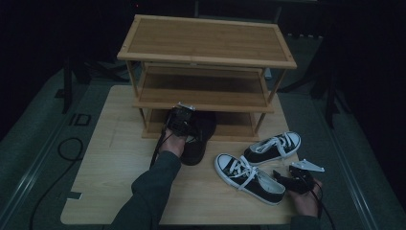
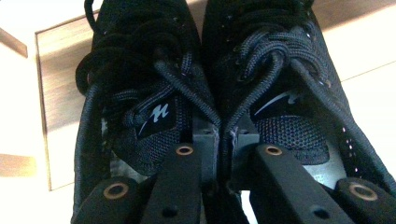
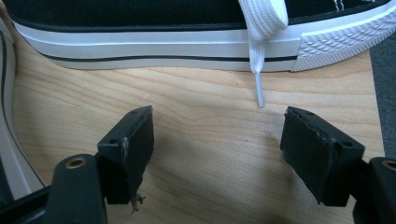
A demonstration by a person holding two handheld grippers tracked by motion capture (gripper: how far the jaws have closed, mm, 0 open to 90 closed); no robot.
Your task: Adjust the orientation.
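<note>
Two black shoes (image 2: 205, 88) I'm pinching together by their inner sides in my left gripper (image 2: 218, 140), while my right gripper (image 3: 217, 140) is gaping wide over the table (image 3: 201, 186).

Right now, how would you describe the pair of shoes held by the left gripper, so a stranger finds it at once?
Look at the wooden shoe rack on the table. In front of its lowest shelf, the left gripper pinches the inner sides of a pair of black shoes together. These are all black, laces too, unlike the two black sneakers with white laces and soles.
</note>
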